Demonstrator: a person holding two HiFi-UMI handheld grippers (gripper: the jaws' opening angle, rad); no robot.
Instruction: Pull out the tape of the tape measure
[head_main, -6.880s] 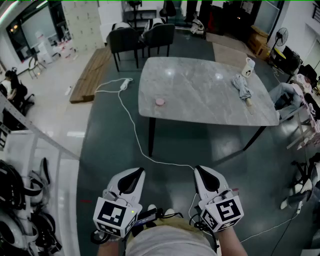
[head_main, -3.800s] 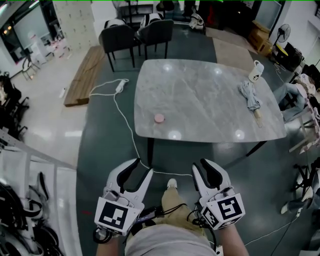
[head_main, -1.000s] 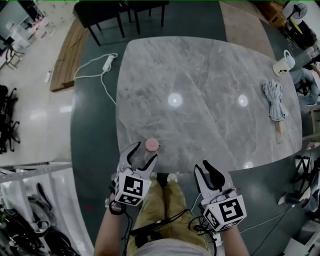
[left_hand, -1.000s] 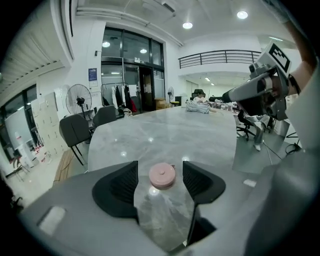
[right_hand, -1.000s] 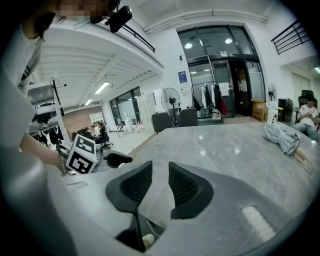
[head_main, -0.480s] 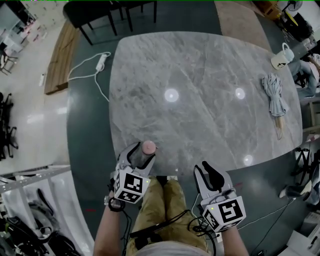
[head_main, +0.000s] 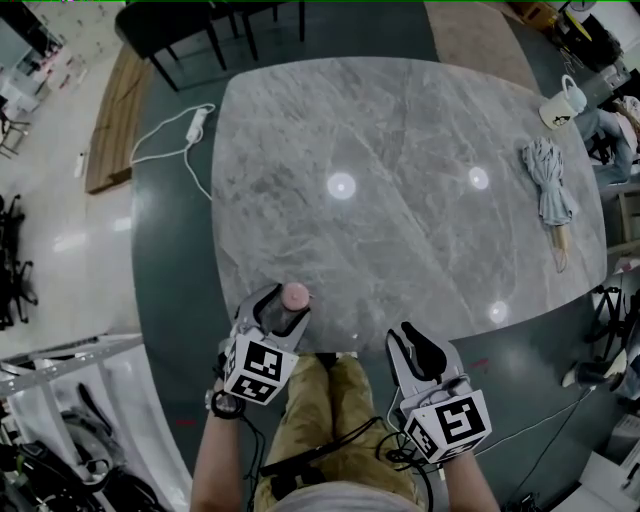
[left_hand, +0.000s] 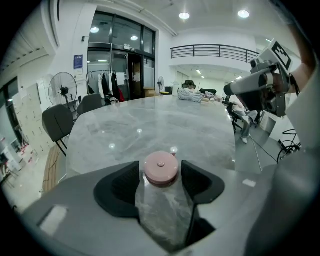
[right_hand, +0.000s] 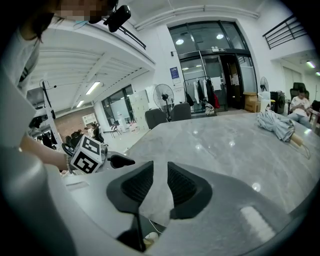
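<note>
Start at the pink round tape measure (left_hand: 160, 169), lying flat on the grey marble table (head_main: 400, 180) close to its near left edge. No tape drawn from the case as far as can be seen, and no pull tab made out. Framed by the left gripper (left_hand: 160, 174), with jaws spread to either side of the case and pads just beside its rim but not plainly pressing: set around it, not yet clamped, and not lifted off the stone. Further right, short of the table edge and above the person's legs, find the right gripper (right_hand: 160, 172), with jaws parted by a narrow gap, just been closing, nothing between them. Well apart on the far right of the table, note a folded umbrella (head_main: 548, 190) and a white mug (head_main: 556, 105). Judged as barely begun: reached and bracketed only. Left to do: clamp the case, bring the right gripper across to the tape's end, pinch it and draw it out.
</note>
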